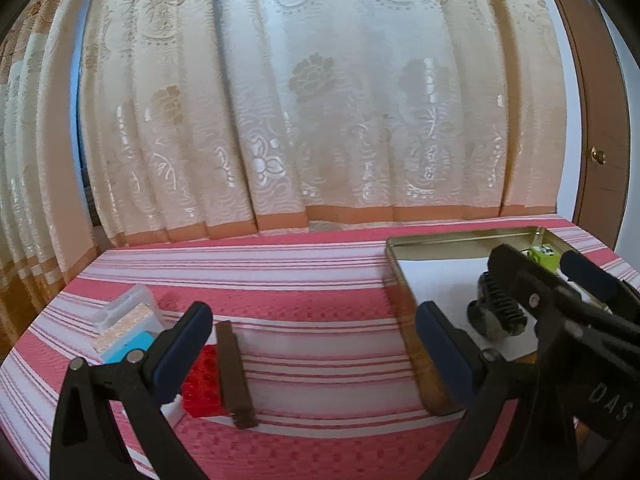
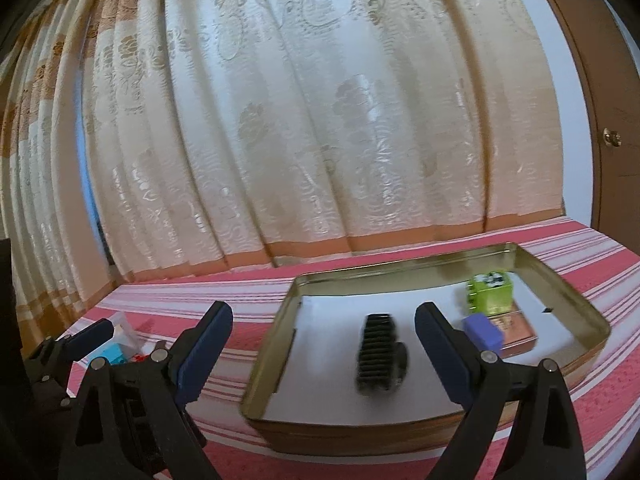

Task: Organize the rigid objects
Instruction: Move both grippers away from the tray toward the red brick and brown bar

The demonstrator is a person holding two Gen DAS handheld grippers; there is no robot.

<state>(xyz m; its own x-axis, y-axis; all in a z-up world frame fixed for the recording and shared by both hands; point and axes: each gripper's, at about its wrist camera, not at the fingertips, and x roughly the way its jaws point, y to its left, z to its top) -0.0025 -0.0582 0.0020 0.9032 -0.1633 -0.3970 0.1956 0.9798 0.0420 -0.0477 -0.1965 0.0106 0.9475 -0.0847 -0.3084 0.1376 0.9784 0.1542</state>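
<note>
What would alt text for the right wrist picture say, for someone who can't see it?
An open claw hovers above a shallow gold tin on a red striped cloth. In the tin lie a blurred black ribbed part, a green block and a purple block. Cream curtains hang behind.

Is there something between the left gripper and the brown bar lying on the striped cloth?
Nothing visible. The left gripper is open, and the brown bar lies just ahead near its left finger, with only bare striped cloth between. A red block touches the bar's far side.
</note>
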